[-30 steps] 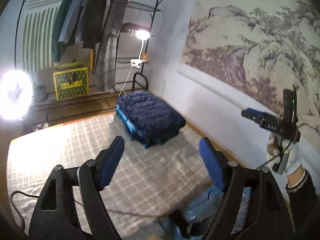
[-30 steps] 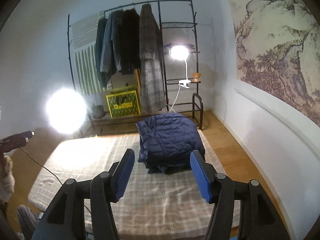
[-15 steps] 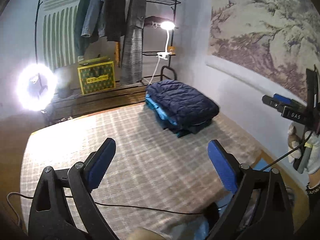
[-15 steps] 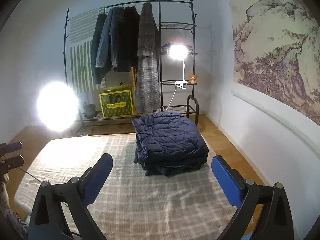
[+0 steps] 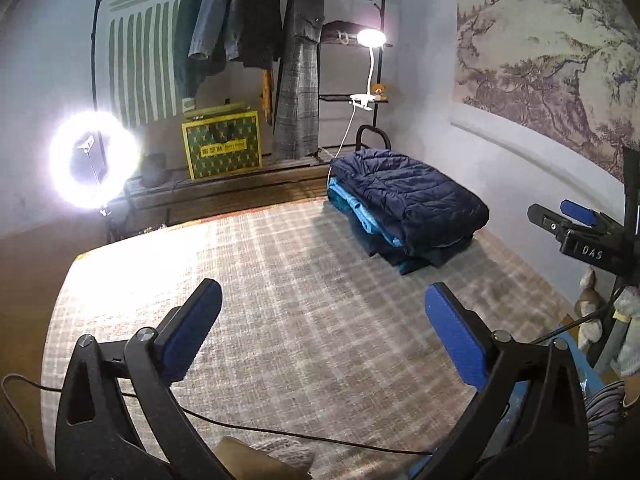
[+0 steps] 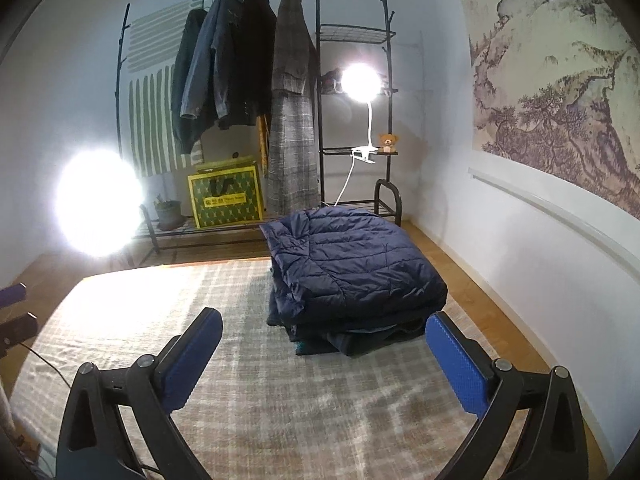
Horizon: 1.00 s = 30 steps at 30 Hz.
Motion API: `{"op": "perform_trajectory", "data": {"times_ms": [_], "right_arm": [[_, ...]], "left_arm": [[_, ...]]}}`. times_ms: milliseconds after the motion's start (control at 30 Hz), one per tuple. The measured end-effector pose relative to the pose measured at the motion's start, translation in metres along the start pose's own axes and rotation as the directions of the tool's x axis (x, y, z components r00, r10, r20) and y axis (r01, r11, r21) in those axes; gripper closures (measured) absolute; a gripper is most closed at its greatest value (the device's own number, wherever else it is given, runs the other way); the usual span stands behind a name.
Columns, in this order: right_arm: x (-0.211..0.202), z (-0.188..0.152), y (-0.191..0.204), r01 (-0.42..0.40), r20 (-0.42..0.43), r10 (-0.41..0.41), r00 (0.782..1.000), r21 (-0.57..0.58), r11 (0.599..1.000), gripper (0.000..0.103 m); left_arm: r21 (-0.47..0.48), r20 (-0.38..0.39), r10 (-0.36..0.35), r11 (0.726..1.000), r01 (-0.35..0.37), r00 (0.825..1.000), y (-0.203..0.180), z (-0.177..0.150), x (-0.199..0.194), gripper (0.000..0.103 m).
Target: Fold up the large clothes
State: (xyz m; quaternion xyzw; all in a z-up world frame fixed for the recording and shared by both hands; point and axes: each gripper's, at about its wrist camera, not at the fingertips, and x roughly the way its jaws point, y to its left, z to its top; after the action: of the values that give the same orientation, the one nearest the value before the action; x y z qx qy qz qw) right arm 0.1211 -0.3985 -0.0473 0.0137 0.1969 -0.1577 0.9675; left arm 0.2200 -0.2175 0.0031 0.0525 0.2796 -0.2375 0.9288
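A stack of folded clothes with a navy quilted jacket (image 5: pixel 412 196) on top lies at the far right corner of a plaid-covered bed (image 5: pixel 280 280); it also shows in the right wrist view (image 6: pixel 352 268). A light-blue garment (image 5: pixel 360 212) peeks from the stack's left side. My left gripper (image 5: pixel 324 332) is open and empty above the bed's near part. My right gripper (image 6: pixel 320 354) is open and empty, just short of the stack; it also shows at the right edge of the left wrist view (image 5: pixel 576 224).
A clothes rack with hanging coats (image 6: pixel 248 68), a yellow-green box (image 6: pixel 226 198), a clip lamp (image 6: pixel 360 82) and a ring light (image 5: pixel 92 160) stand behind the bed. A black cable (image 5: pixel 280 432) crosses the bed's near edge. A wall runs along the right.
Both grippers opened wider. The left wrist view swung left and up over the bed. The right gripper moved closer to the stack.
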Motion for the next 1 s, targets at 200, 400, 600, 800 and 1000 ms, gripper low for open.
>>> {"op": "perform_trajectory", "data": {"times_ms": [200, 400, 600, 800, 1000], "right_arm": [[0.017, -0.014, 0.001, 0.026, 0.008, -0.026, 1.0, -0.03, 0.999, 0.0], [0.033, -0.019, -0.005, 0.002, -0.03, -0.001, 1.0, 0.011, 1.0, 0.0], [0.037, -0.021, -0.004, 0.003, -0.045, -0.002, 0.999, 0.017, 1.0, 0.0], [0.036, -0.023, 0.002, 0.009, -0.039, -0.009, 0.999, -0.006, 1.0, 0.0], [0.037, -0.023, 0.0, 0.008, -0.044, -0.007, 0.999, 0.023, 1.0, 0.0]], "left_arm": [[0.004, -0.003, 0.006, 1.0, -0.006, 1.0, 0.0, -0.008, 0.013, 0.0], [0.022, -0.013, 0.0, 1.0, 0.0, 1.0, -0.009, -0.016, 0.022, 0.0], [0.042, -0.023, 0.0, 0.999, 0.001, 1.0, -0.014, -0.021, 0.027, 0.0], [0.045, -0.025, -0.003, 0.999, 0.004, 1.0, -0.015, -0.021, 0.027, 0.0], [0.038, -0.019, 0.0, 0.999, 0.001, 1.0, -0.014, -0.022, 0.025, 0.0]]}}
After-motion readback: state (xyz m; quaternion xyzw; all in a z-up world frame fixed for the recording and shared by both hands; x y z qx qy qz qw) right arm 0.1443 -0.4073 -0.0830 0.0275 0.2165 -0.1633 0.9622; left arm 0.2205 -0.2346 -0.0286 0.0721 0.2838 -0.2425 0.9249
